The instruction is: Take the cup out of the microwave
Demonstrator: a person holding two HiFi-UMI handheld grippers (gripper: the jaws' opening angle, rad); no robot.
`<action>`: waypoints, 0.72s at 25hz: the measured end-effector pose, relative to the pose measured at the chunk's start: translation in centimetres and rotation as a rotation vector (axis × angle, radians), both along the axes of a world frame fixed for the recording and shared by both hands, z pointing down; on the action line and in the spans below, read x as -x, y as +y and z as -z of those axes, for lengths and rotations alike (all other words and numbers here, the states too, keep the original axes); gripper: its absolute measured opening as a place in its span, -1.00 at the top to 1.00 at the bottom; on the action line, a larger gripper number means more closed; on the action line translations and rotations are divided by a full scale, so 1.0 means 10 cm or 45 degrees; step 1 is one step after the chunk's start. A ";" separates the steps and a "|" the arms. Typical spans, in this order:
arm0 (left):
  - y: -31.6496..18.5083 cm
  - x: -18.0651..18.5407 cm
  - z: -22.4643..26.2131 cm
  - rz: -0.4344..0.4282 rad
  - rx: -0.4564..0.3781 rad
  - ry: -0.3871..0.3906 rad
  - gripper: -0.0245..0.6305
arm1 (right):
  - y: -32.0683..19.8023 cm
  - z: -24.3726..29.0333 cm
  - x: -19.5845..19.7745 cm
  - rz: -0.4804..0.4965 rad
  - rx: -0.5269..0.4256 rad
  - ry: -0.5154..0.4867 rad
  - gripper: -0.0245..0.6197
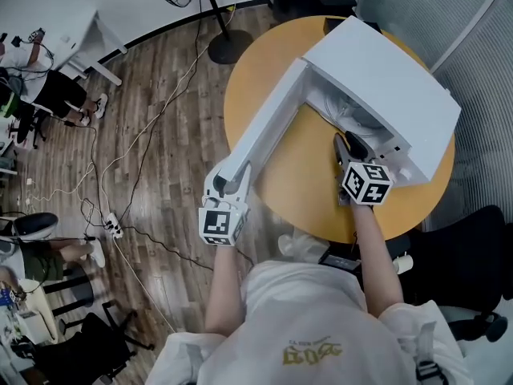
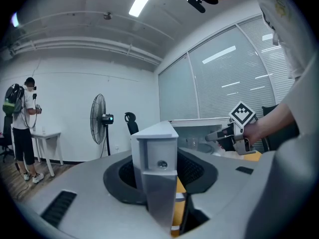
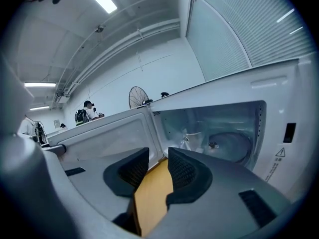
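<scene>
A white microwave [image 1: 385,87] stands on the round orange table [image 1: 264,79] with its door [image 1: 268,123] swung wide open. My left gripper [image 1: 228,176] is shut on the door's free end, whose edge [image 2: 158,163] fills the gap between the pads. A clear glass cup [image 3: 193,135] stands inside the cavity at its left, beside the glass turntable [image 3: 230,146]. My right gripper [image 3: 158,154] is open in front of the cavity mouth, with only the tabletop showing between its fingers. From above, the right gripper [image 1: 346,145] points into the opening; the cup is hidden there.
The control panel side [image 3: 286,133] of the microwave is at the right of the cavity. A standing fan [image 1: 224,42] and cables [image 1: 144,159] are on the wooden floor at the left. A black office chair [image 1: 465,263] is at the right, and people stand far off.
</scene>
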State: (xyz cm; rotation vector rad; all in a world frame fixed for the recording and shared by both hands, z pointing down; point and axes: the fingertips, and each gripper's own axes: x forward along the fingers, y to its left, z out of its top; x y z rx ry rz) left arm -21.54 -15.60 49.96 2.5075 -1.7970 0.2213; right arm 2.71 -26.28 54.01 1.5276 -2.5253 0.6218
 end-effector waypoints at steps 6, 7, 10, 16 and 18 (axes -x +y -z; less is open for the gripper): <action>-0.01 -0.02 0.00 -0.002 -0.013 0.002 0.39 | -0.26 -0.20 0.00 0.000 0.037 0.017 0.55; -0.03 -0.04 0.01 -0.001 -0.016 0.004 0.39 | -0.31 -0.23 -0.01 -0.002 0.044 0.018 0.54; -0.05 -0.07 -0.01 -0.001 -0.014 0.010 0.39 | -0.44 -0.31 -0.06 -0.012 0.063 0.018 0.55; -0.01 0.00 0.01 -0.008 -0.023 0.016 0.39 | -0.55 -0.43 -0.02 -0.022 0.094 0.023 0.55; -0.01 0.02 0.04 -0.012 -0.032 0.028 0.39 | -0.59 -0.47 0.00 -0.014 0.101 0.035 0.54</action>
